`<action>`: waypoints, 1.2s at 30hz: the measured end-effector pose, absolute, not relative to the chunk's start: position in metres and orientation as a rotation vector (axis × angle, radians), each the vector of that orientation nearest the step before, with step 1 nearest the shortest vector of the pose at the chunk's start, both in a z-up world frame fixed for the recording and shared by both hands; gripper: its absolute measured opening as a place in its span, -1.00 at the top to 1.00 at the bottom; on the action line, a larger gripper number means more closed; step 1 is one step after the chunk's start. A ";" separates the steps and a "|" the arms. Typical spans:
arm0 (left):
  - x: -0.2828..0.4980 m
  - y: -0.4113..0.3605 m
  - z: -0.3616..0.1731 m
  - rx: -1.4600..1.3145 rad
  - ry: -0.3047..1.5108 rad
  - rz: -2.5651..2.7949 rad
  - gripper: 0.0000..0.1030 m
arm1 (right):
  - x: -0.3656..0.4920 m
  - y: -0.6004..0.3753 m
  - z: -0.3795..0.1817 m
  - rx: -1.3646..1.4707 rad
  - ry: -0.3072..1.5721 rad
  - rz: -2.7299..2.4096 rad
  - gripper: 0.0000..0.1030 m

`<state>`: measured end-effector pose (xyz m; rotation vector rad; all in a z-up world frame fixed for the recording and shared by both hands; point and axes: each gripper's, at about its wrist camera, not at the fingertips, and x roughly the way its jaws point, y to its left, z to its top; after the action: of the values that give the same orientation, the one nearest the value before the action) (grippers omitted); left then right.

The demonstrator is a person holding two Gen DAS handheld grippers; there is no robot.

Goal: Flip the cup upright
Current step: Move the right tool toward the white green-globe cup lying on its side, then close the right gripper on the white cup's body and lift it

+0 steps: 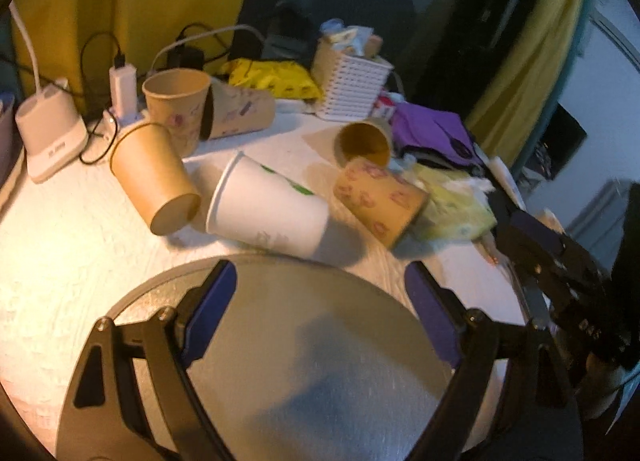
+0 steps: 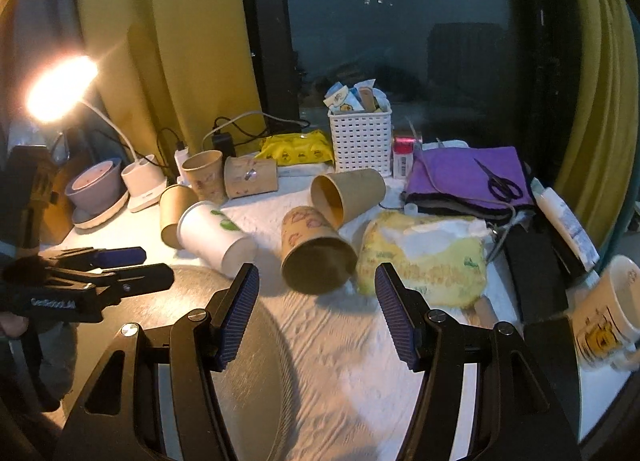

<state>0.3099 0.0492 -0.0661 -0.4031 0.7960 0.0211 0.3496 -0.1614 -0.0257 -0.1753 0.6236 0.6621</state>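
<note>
Several paper cups lie on their sides on the white cloth. A white cup with green marks lies in the middle, a plain brown cup to its left. A patterned brown cup lies to the right, a plain brown one behind it. One patterned cup stands upright at the back, another lying beside it. My left gripper is open and empty over a grey round tray. My right gripper is open and empty, just before the patterned cup.
A lit white desk lamp, chargers and cables stand at the back left. A white basket, yellow packets, purple cloth with scissors and a mug crowd the back and right.
</note>
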 end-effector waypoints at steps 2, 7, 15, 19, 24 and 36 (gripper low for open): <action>0.321 0.057 -0.074 -0.469 0.815 0.045 -0.69 | 0.359 -0.158 -0.027 -0.178 0.620 0.672 -0.23; 0.345 0.076 -0.092 -0.607 0.845 0.106 -0.69 | 0.383 -0.145 -0.028 -0.183 0.610 0.705 -0.23; 0.374 0.087 -0.100 -0.680 0.850 0.178 -0.69 | 0.404 -0.131 -0.025 -0.179 0.587 0.757 -0.23; 0.394 0.086 -0.105 -0.672 0.865 0.198 -0.69 | 0.414 -0.125 -0.027 -0.171 0.589 0.777 -0.23; 0.410 0.086 -0.112 -0.665 0.871 0.214 -0.69 | 0.422 -0.123 -0.032 -0.170 0.598 0.789 -0.23; 0.436 0.080 -0.124 -0.624 0.908 0.164 -0.26 | 0.432 -0.131 -0.035 -0.147 0.609 0.771 -0.23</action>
<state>0.4360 0.0796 -0.1239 -0.6243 0.9077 0.1641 0.4319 -0.1310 -0.0348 -0.1474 0.6088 0.7707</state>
